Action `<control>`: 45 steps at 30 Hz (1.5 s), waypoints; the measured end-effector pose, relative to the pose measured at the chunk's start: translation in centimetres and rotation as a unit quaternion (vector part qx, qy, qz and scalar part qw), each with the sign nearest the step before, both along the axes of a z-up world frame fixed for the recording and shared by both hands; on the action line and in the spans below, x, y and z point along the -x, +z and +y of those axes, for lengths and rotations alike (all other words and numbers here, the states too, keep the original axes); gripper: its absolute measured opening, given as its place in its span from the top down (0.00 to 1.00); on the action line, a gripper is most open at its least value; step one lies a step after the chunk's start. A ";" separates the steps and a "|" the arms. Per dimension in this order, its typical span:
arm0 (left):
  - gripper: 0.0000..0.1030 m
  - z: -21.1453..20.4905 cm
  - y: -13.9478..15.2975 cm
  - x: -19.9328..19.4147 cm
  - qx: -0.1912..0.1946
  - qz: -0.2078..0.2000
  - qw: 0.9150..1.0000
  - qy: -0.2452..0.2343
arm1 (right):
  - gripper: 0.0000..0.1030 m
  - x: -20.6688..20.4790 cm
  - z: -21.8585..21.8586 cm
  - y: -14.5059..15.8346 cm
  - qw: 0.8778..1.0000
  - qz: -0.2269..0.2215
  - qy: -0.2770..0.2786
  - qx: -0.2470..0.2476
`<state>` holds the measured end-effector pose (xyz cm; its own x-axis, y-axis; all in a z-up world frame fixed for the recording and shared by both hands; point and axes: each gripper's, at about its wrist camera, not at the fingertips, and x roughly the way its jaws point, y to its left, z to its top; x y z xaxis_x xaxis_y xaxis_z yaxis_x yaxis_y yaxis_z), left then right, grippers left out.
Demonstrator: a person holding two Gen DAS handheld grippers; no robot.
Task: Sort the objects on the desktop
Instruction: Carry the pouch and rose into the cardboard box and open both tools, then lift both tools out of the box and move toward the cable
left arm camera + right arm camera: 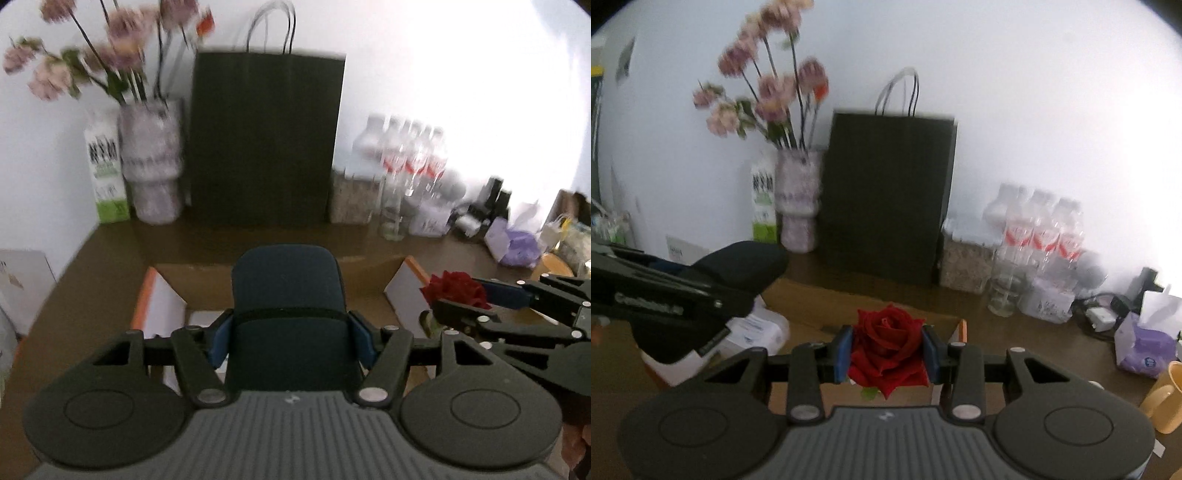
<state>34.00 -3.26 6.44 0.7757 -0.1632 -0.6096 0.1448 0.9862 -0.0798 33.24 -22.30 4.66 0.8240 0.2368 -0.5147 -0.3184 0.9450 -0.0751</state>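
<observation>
My left gripper is shut on a dark blue case, shaped like a glasses case, and holds it above an open cardboard box. My right gripper is shut on a red rose and holds it over the same box. In the left wrist view the rose and the right gripper show at the right. In the right wrist view the case and the left gripper show at the left.
Along the back wall stand a vase of pink flowers, a green and white carton, a black paper bag and several water bottles. A purple tissue pack and a yellow mug sit at the right.
</observation>
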 end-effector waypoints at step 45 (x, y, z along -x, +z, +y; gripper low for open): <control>0.00 -0.8 -2.7 -4.8 -0.043 0.058 0.996 0.047 | 0.05 -6.5 1.4 -3.1 0.992 0.101 0.029 0.065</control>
